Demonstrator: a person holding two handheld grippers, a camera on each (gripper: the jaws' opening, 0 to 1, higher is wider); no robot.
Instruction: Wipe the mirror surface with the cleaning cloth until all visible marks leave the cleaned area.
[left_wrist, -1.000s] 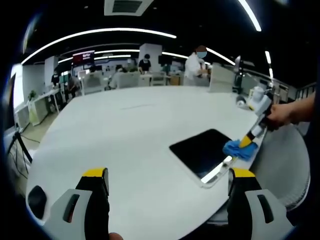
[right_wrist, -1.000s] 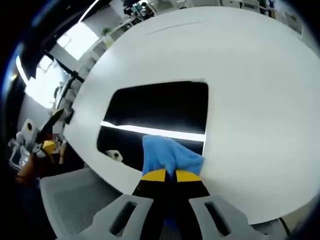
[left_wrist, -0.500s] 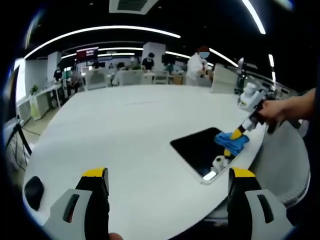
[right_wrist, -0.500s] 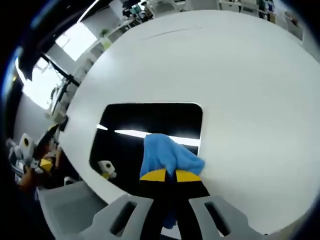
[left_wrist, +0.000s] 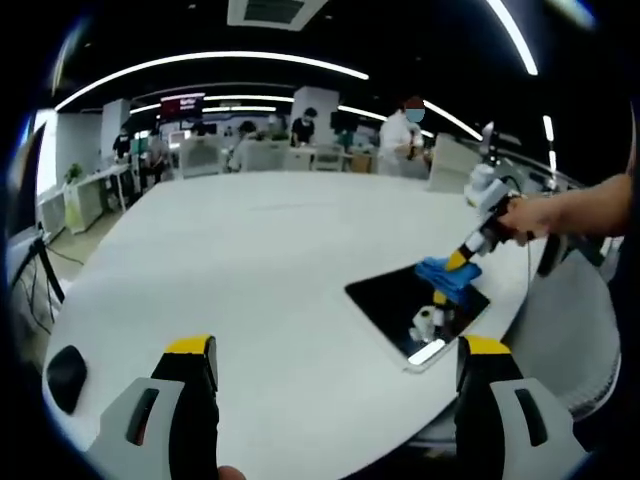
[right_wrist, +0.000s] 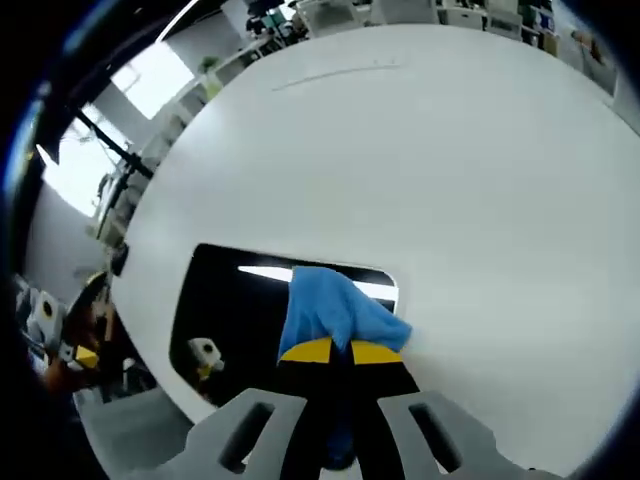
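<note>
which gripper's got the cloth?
The right gripper: its yellow-tipped jaws are shut on the blue cloth over the mirror. The left gripper is open.

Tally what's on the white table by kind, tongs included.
Mirror: 1
Blue cleaning cloth: 1
Tongs: 2, left tongs open, right tongs shut on the cloth
White table: 1
Total: 5
</note>
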